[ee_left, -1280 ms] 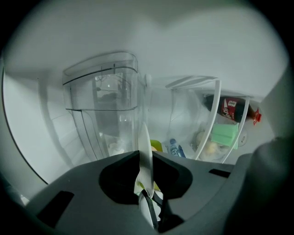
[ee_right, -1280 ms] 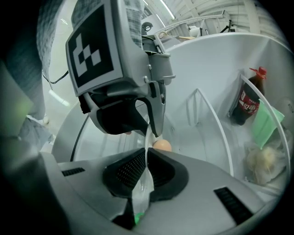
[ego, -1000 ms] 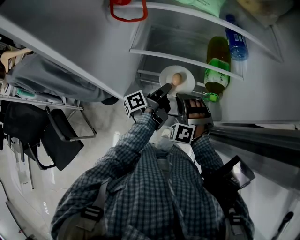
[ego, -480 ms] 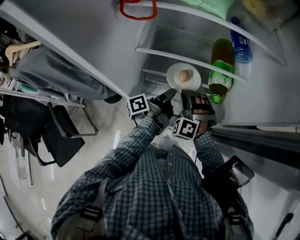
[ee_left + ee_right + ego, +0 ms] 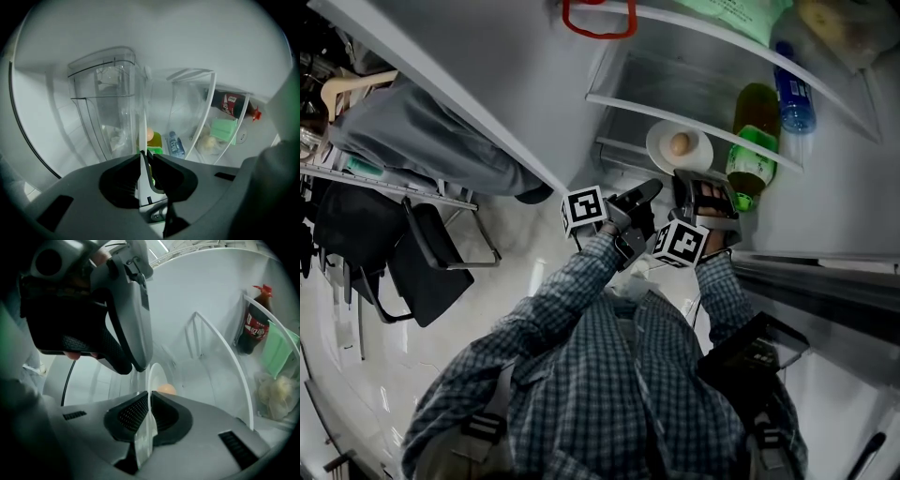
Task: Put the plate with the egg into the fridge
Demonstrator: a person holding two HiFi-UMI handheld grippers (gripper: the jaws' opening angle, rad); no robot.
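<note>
- Open fridge (image 5: 637, 89) shelves fill the head view from 12 to 2 o'clock, as a person in a checked shirt (image 5: 600, 375) leans in from 6 o'clock; a dark chair (image 5: 431, 277) stands on the pale floor at 9 o'clock.
- White plate (image 5: 661, 150) with the egg (image 5: 680, 143) on it is held just inside the fridge mouth at about 1 o'clock, level with a glass shelf (image 5: 619, 101); whether it already rests on a shelf cannot be told.
- Left tool (image 5: 633, 199) grips the plate's near rim at the plate's 7 o'clock, jaws pinched tight on the thin white edge.
- Right tool (image 5: 705, 192) grips the same rim at 5 o'clock, jaws likewise pressed onto it, the egg showing just past them.
- Green bottle (image 5: 750, 150) stands at the plate's 3 o'clock, near it; a blue-capped bottle (image 5: 794, 94) sits beyond at 2 o'clock.
- Step in hand appears to be the placing itself: carrying the plate in over a shelf.
- Next move likely calls for keeping the plate level so the egg does not roll, sliding it deeper while clearing the green bottle, setting it down, then freeing both tools.
</note>
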